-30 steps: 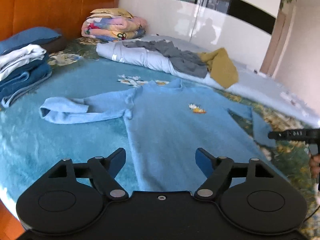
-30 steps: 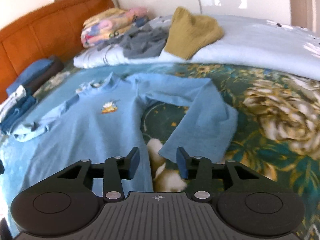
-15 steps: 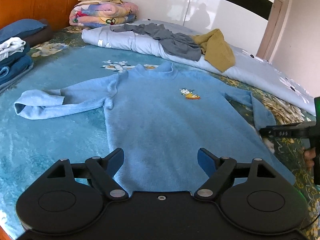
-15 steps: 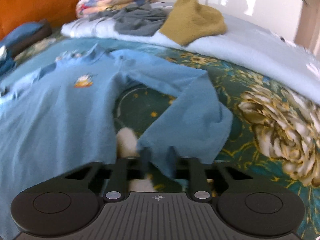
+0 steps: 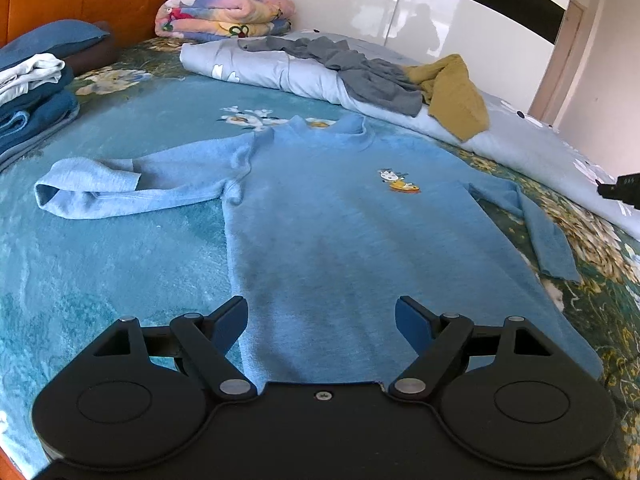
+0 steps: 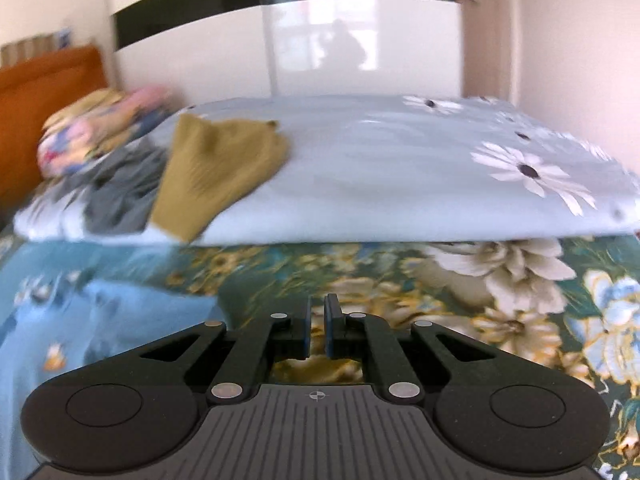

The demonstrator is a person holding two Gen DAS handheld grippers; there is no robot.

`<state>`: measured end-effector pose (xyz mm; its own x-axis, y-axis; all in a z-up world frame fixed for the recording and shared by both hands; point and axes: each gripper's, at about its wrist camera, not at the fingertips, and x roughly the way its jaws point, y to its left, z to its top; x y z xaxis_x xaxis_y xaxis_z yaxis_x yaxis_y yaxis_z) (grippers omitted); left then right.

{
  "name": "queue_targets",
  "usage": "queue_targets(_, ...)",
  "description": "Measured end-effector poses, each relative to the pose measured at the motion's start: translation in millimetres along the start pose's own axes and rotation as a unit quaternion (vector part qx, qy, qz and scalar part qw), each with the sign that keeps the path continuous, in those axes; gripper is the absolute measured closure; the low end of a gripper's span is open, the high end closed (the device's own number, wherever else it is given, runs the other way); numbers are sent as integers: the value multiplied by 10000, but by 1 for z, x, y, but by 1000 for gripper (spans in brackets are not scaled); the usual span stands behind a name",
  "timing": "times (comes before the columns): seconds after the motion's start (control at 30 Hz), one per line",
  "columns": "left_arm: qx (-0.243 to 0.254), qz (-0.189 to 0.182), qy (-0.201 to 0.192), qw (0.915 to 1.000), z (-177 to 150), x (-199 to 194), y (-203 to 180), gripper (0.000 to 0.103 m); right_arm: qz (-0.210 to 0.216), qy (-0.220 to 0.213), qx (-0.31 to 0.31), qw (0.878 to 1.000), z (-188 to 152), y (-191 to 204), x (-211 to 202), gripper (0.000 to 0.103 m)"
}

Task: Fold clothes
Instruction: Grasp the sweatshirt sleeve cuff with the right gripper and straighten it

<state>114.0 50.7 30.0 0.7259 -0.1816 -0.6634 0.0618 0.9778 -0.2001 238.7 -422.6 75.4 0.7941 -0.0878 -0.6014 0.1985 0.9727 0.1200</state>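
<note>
A light blue long-sleeved sweater (image 5: 332, 232) with a small cartoon patch lies flat, front up, on the bed. Its left sleeve (image 5: 120, 192) stretches out with the cuff folded back; its right sleeve (image 5: 548, 236) lies along the body. My left gripper (image 5: 322, 316) is open and empty, over the sweater's hem. My right gripper (image 6: 317, 326) is shut with nothing visible between its pads, above the floral bedspread; the sweater (image 6: 80, 320) shows blurred at its lower left. The right gripper's tip also shows at the right edge of the left wrist view (image 5: 620, 192).
A rolled pale blue duvet (image 5: 280, 68) crosses the back of the bed, with a grey garment (image 5: 368, 76) and a mustard garment (image 5: 452, 96) on it. Folded blankets (image 5: 224, 16) sit by the orange headboard. A stack of folded clothes (image 5: 32, 96) lies at the left.
My right gripper closed from open, rose and swung up off the right sleeve; its view is now blurred and shows the duvet. The left gripper shifted slightly over the hem.
</note>
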Motion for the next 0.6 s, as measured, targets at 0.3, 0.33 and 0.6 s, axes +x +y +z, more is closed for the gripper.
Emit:
queue_targets(0.3, 68, 8, -17, 10000, 3, 9, -9, 23, 1209, 708, -828, 9867, -63, 45, 1, 79)
queue_targets(0.33, 74, 13, -30, 10000, 3, 9, -11, 23, 1311, 767, -989, 9834, -72, 54, -1, 77)
queue_targets(0.6, 62, 61, 13, 10000, 1, 11, -12, 21, 1328, 1073, -1904, 9667, -111, 102, 1, 48)
